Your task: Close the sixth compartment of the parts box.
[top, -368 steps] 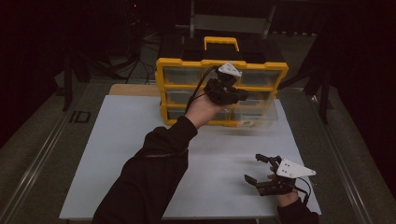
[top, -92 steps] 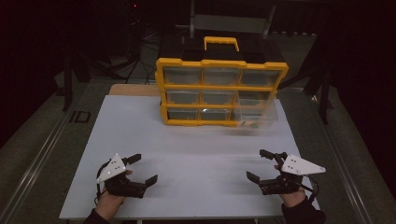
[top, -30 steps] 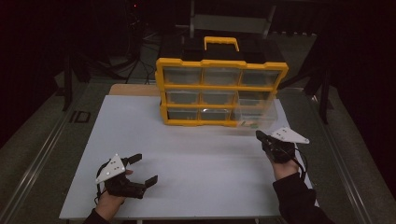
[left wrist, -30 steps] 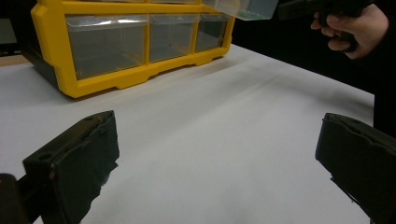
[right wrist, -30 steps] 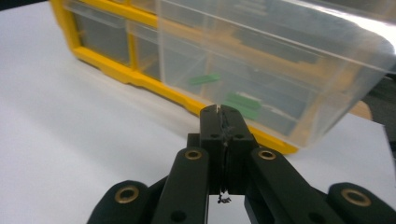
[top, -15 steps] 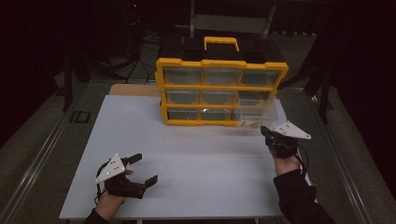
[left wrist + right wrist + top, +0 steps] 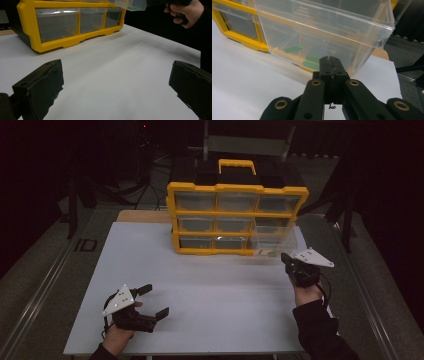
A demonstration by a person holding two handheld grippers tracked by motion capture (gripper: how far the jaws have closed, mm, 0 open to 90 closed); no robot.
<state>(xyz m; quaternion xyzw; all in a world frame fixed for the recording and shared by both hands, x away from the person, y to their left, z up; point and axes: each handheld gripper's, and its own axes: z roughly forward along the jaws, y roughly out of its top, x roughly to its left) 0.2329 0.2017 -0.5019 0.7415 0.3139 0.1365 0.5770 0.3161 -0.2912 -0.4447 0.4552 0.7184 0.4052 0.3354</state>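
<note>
At the lower right corner of the yellow organizer, the clear drawer stands pulled out, green pieces lying in it. My right gripper, spread wide three seconds ago, is now clenched empty against the drawer's front, ready, I judge, to push it in. My left gripper rests released, well away from the organizer.
</note>
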